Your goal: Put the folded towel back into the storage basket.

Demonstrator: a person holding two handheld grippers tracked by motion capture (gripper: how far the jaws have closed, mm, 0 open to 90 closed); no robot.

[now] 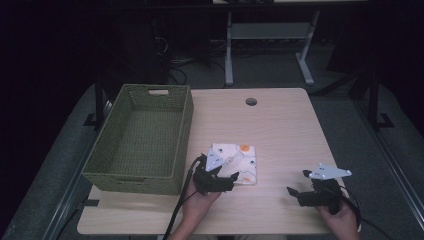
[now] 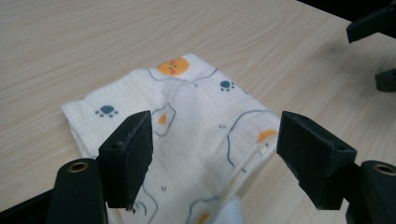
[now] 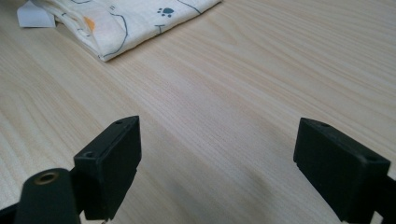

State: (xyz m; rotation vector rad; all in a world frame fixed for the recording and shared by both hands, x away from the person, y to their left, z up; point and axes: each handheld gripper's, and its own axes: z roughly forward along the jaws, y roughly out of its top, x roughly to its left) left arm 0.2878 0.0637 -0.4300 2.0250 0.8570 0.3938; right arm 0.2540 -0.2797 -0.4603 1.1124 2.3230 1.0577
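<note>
Folded cloth (image 1: pixel 235 163) lay flat on the desk (image 1: pixel 280 125) beside the green basket (image 1: pixel 142 140). My left gripper (image 2: pixel 212 154) hovered over it, fingers wide, holding nothing; my right gripper (image 3: pixel 217 168) waited apart, equally wide. A shallow pinch risked lifting one layer and unfolding it. The left gripper view revealed the layered edge; the high view showed the basket

A green woven basket (image 1: pixel 137 142) sits at the wooden table's (image 1: pixel 285 125) left edge, apparently holding nothing.
</note>
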